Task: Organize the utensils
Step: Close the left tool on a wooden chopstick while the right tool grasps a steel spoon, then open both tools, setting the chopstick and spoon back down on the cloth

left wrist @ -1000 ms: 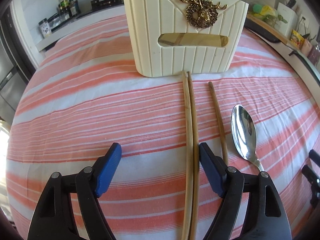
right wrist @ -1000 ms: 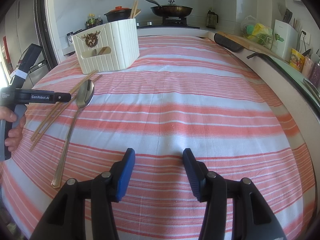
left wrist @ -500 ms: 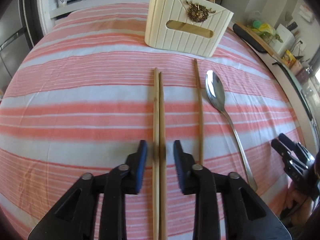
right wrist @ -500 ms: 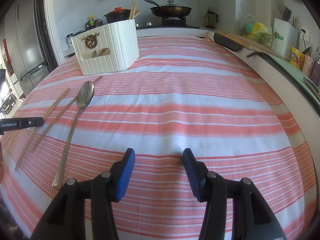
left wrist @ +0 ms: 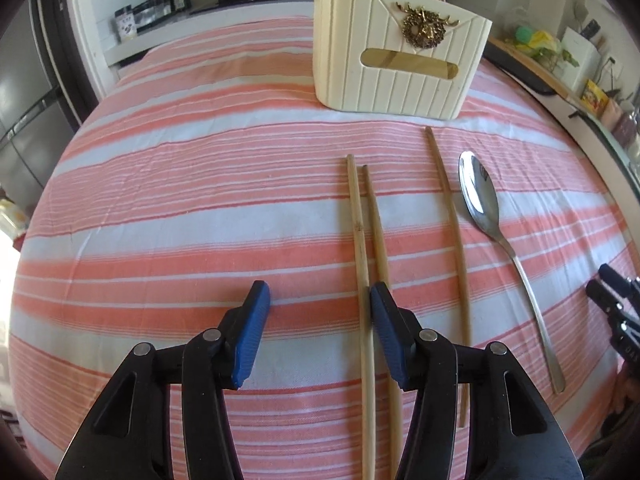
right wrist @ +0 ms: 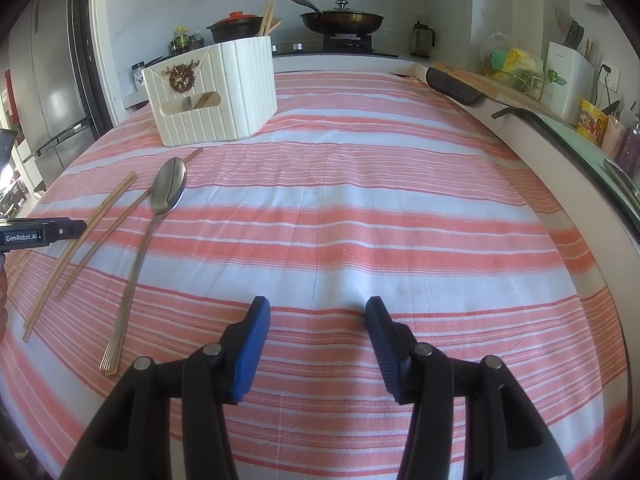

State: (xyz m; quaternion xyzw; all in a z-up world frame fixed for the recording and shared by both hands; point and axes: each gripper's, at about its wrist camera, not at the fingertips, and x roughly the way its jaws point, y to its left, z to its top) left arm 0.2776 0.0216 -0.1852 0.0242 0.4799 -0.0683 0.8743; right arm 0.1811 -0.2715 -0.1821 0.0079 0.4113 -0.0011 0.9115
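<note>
Seen from the left wrist: left gripper [left wrist: 318, 300] at lower centre, blue pads wide apart, nothing clamped. Pair of chopsticks [left wrist: 362, 248] on the striped cloth [left wrist: 180, 216], running up the frame, one stick inside the gap right by the right-hand pad, the other passing under that pad. Third chopstick [left wrist: 450, 240] and spoon [left wrist: 480, 204] further right. Cream utensil holder [left wrist: 396, 56] at upper centre.

Seen only from the right wrist: stove with lidded pan [right wrist: 342, 18] along the top, more chopsticks standing in the holder. Right gripper [right wrist: 316, 308] at lower centre, spread wide, empty, above bare cloth, with the utensils well apart at left of frame.
</note>
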